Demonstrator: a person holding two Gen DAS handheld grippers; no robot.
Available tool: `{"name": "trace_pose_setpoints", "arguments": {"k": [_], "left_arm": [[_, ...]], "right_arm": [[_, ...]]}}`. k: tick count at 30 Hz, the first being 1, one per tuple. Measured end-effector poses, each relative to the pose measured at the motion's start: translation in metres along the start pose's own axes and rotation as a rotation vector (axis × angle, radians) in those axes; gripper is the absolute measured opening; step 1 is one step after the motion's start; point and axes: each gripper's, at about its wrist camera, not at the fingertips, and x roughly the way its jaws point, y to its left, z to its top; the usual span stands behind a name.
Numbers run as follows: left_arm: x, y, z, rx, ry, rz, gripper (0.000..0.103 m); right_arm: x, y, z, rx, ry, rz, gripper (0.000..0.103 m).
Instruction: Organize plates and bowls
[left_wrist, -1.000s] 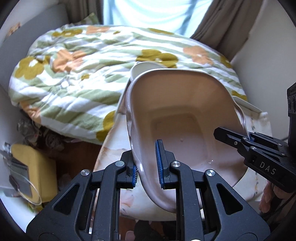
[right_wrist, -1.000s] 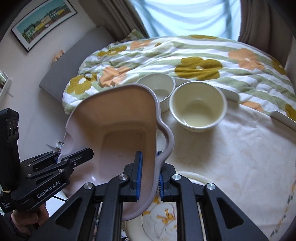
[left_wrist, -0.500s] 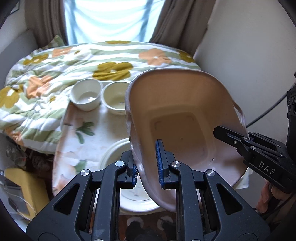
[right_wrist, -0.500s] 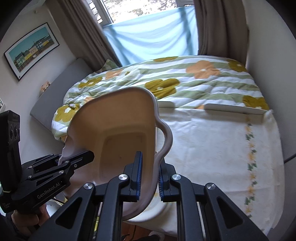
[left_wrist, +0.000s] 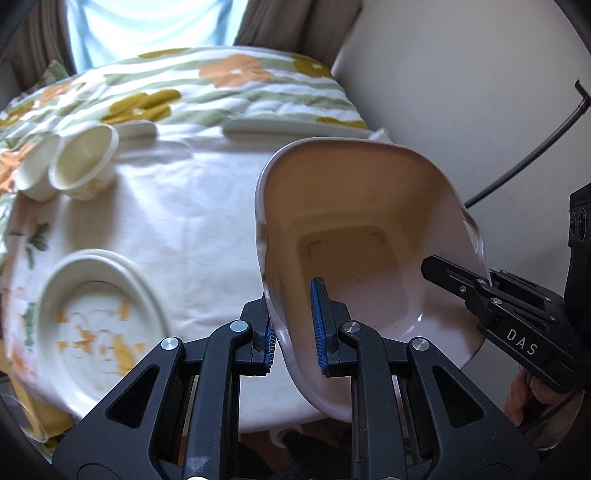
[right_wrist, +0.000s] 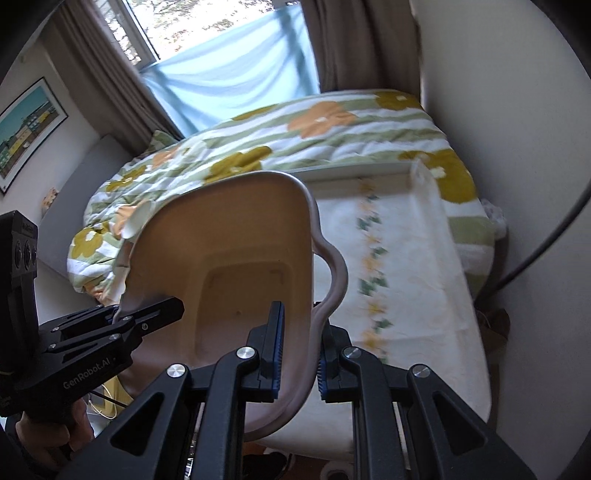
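A large pale pink square dish with handles (left_wrist: 369, 236) is held in the air between both grippers, above the right side of the table. My left gripper (left_wrist: 295, 325) is shut on its left rim. My right gripper (right_wrist: 299, 350) is shut on its right rim, by the handle (right_wrist: 334, 280); it also shows in the left wrist view (left_wrist: 480, 288). On the table in the left wrist view lie a round plate with orange flowers (left_wrist: 92, 325) at the front left and two cream bowls (left_wrist: 83, 166) side by side at the back left.
The table has a white floral cloth (left_wrist: 192, 206) and a raised white rim (right_wrist: 369, 173). A bed with a flowered quilt (right_wrist: 295, 147) lies behind it. A wall (left_wrist: 461, 74) and a black cable (left_wrist: 524, 155) are close on the right.
Both grippers have carried the pink dish to the right, across the table. The plate and bowls have slid towards the left of the left wrist view.
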Motion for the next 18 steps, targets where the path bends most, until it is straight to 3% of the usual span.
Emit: {"name": "trace_pose_setpoints", "arguments": {"k": [9,18], "left_arm": [[0.083,-0.027,-0.024,0.027,0.073,0.0,0.015],[0.104,-0.035,-0.031,0.062,0.064,0.052,0.015]], "right_arm": [[0.044,-0.071,-0.029,0.085,0.038,-0.007,0.014],[0.057,-0.086,-0.048,0.093,0.044,0.022,0.014]]}}
